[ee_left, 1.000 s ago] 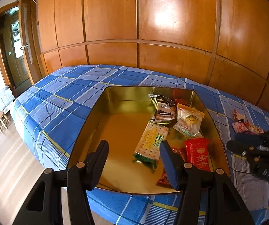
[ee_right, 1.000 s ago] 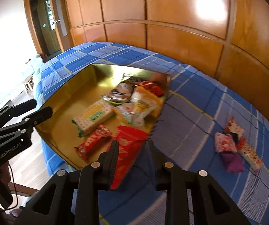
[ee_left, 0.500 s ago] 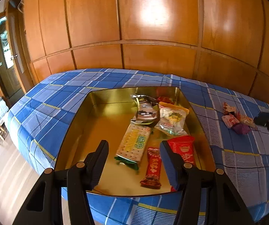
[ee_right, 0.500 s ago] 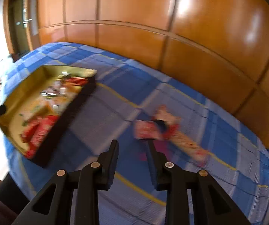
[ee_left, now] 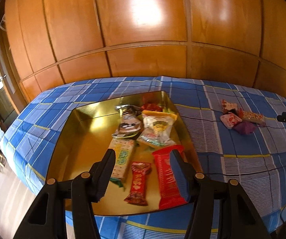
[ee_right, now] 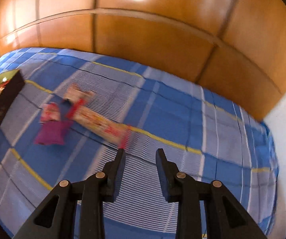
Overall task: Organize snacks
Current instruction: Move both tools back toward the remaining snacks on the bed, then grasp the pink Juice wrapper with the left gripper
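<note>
A gold tray (ee_left: 87, 119) sits on a blue plaid cloth (ee_left: 232, 145) in front of wood panelling (ee_left: 143, 39). In the tray lie several snacks: a green-and-white cracker pack (ee_left: 123, 157), a small red bar (ee_left: 139, 181), a larger red pack (ee_left: 167, 179), a clear bag (ee_left: 159, 127) and a dark pouch (ee_left: 128, 119), with one more red wrapper at the far corner. The left gripper (ee_left: 143, 155) hangs over the tray's near end, fingers spread with nothing between them. To the right, well apart from the tray, a small loose heap waits on the cloth — a purple pouch (ee_right: 52, 133), a pink packet (ee_right: 50, 112) and a long pale pack (ee_right: 101, 121) with red ends. The right gripper (ee_right: 140, 154) points down just beside the long pack's near end — its fingers stand a little apart and hold nothing. That view is blurred.
</note>
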Available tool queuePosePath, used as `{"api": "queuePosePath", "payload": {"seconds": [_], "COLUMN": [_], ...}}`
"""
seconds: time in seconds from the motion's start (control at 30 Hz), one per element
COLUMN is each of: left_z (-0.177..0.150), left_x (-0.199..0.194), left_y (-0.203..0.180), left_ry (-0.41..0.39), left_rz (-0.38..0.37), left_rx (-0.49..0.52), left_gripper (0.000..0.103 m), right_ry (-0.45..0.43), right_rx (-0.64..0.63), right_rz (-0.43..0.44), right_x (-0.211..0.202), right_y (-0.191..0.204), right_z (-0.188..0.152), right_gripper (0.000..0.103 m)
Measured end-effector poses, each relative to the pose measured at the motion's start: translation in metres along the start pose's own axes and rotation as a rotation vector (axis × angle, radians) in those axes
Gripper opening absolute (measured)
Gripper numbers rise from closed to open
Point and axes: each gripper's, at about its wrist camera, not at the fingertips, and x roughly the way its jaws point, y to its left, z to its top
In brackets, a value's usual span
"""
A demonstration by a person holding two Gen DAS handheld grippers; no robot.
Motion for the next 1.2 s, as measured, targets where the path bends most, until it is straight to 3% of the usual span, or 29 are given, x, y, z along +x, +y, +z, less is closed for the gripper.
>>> {"api": "queuePosePath", "payload": {"seconds": [0.1,0.23,0.83,1.2], "left_z": [0.004,0.009,0.028,0.039], "left_x": [0.003,0.006,0.032,0.056], "left_y": [-0.014,-0.034,-0.098,-0.13], "left_ry": [0.005,0.005,0.045,0.111], "left_rz": [-0.01,-0.035,-0.141,-0.211], "left_rx": [0.033,0.072,0.172,0.188], "left_gripper": [0.058,0.058,0.058,0.058], "right_ry": [0.077,0.091,0.07,0.033], "right_rx": [0.087,0.131,0.11,0.125], "right_rz": [-0.022,-0.015,0.012,0.031], "right_x": [0.016,0.02,0.012,0.003], "right_y": [-0.017,-0.022,-0.015,-0.016], "right_z": [-0.003,0.001,0.008,0.011], "right_gripper": [0.031,0.031,0.031,0.033]}}
